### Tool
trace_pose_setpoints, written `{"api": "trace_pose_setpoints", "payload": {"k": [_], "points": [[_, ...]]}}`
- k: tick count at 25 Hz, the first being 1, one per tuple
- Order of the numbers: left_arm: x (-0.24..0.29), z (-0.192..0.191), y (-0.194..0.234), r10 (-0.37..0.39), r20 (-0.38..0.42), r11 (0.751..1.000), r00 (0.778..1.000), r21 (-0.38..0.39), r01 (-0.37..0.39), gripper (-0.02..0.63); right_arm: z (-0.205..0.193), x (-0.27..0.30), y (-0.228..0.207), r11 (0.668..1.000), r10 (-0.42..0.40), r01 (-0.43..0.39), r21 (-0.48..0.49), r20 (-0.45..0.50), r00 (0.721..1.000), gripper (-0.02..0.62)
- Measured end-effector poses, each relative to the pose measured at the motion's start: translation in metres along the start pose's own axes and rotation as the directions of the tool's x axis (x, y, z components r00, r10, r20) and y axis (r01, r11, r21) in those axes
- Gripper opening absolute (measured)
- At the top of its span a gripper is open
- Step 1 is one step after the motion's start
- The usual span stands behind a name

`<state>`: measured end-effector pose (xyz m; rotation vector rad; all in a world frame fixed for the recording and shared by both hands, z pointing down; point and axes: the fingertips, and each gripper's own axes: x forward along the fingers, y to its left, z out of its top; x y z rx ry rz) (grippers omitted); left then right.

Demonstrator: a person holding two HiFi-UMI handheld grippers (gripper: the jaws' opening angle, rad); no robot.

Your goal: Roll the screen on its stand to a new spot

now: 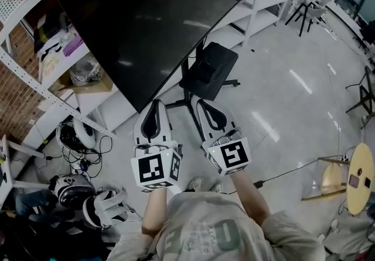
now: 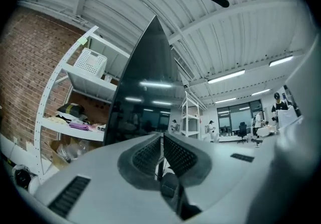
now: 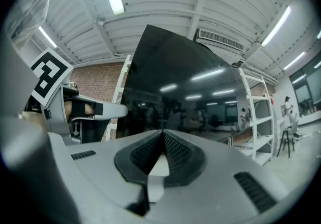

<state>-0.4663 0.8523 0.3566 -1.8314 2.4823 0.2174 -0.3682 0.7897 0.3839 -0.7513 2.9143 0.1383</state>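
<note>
Screen (image 1: 135, 20) upright on its stand (image 1: 187, 75), lower edge receding rightward

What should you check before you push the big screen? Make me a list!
1. The left gripper is empty: ok, shut on nothing.
2. The right gripper is empty: ok, shut on nothing.
3. Either gripper touches the screen or the stand: cannot tell.
4. The floor right of the stand is bare: ok.
5. The left side is free: not ok, cables and a shelf are close.
6. The wheels can roll: cannot tell, none shows plainly.
</note>
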Motion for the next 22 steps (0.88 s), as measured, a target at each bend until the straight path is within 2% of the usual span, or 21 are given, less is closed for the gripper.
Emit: {"api": "trace_pose_setpoints", "payload": {"k": [4, 10, 22], "points": [[0.011, -0.007, -0.017, -0.047, -0.028, 0.999, 0.998, -0.001, 0.047, 0.031, -0.006, -0.01, -0.017, 0.998, -0.054, 0.054, 0.024, -0.015, 0.998, 0.018], [0.017, -0.015, -0.034, -0.074, -0.051, 0.997, 0.996, 0.0, 0.074, 0.031, 0.001, -0.021, -0.037, 0.996, -0.092, 0.092, 0.013, -0.002, 0.996, 0.018], [0.019, -0.021, -0.035, -0.072, -0.075, 0.997, 0.995, -0.002, 0.072, 0.031, 0.004, -0.021, -0.045, 0.994, -0.105, 0.105, 0.002, 0.003, 0.994, 0.018]]}}
